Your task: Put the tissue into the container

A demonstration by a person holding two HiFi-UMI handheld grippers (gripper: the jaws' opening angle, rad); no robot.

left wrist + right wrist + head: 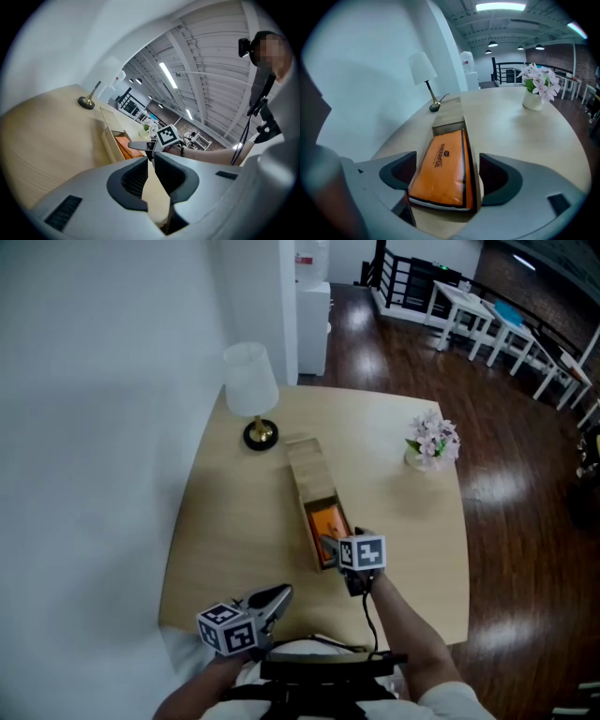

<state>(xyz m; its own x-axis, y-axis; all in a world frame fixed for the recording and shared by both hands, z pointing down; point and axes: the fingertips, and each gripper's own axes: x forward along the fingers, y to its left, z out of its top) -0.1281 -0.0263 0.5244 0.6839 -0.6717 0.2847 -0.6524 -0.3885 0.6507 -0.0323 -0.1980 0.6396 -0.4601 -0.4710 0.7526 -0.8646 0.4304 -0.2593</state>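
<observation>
A long wooden container [305, 465] lies down the middle of the table, its near half uncovered. The orange tissue pack [328, 521] lies inside that uncovered part. In the right gripper view the pack [443, 168] fills the box [449, 119] between my jaws. My right gripper [330, 545] stands open at the container's near end, its jaws wide on either side of the pack and not pressing on it. My left gripper [278, 594] is shut and empty near the table's front edge, pointing toward the container [110, 136].
A white table lamp [251, 390] stands at the back left near the wall. A vase of pink flowers [431, 442] is at the back right. The table's front edge [412, 638] is close to my arms. White tables [487, 320] stand far off on the dark floor.
</observation>
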